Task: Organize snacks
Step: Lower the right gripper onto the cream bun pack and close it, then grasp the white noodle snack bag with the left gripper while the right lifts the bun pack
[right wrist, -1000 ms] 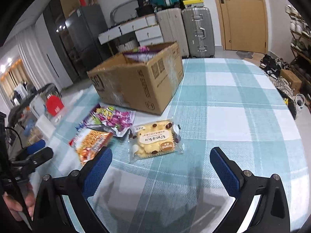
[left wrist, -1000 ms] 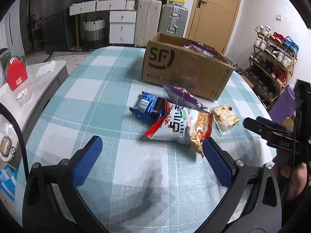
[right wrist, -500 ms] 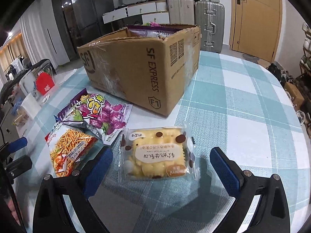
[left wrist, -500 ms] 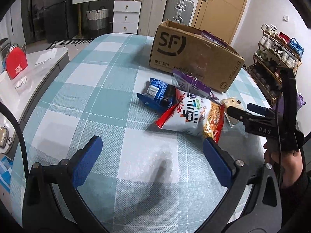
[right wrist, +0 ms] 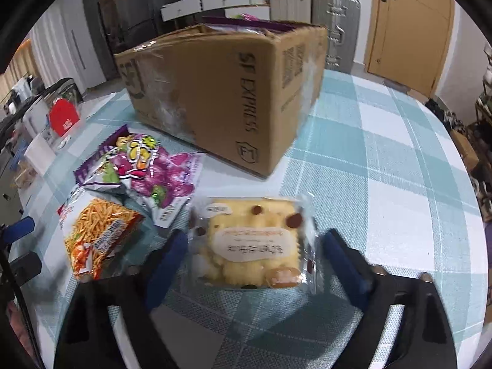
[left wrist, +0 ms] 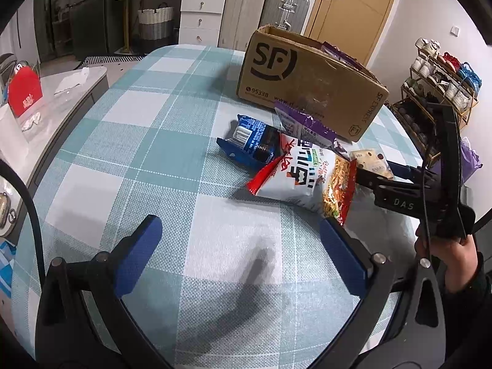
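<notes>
The checked table (left wrist: 160,166) carried everything, and the cardboard box (right wrist: 221,92) sat as the landmark, already showing purple packets over its rim. Just in front of the box lay the loose snacks: the noodle bag (left wrist: 298,178) farthest out from it, the purple bag (right wrist: 144,166) touching the box's foot, the blue packet (left wrist: 252,144) beside that on the side away from the door, and the cake pack (right wrist: 252,246) nearest the box's front corner. The right gripper (right wrist: 255,258) had its fingers spread wide and set either side of the cake pack, not yet pressing it, holding nothing. The left gripper (left wrist: 243,255) hung over bare cloth, well short of the box, fingers wide apart and empty too. The next move looked like a squeeze on that cake pack, and there was the risk: the wrapper was slick and puffed, so the pads could close on loose film and let it slide out on the lift. Squeeze too hard and the soft cake would be crushed. The noodle bag lay just beside the left-hand finger, so a skewed close could snag its corner and drag it along.
</notes>
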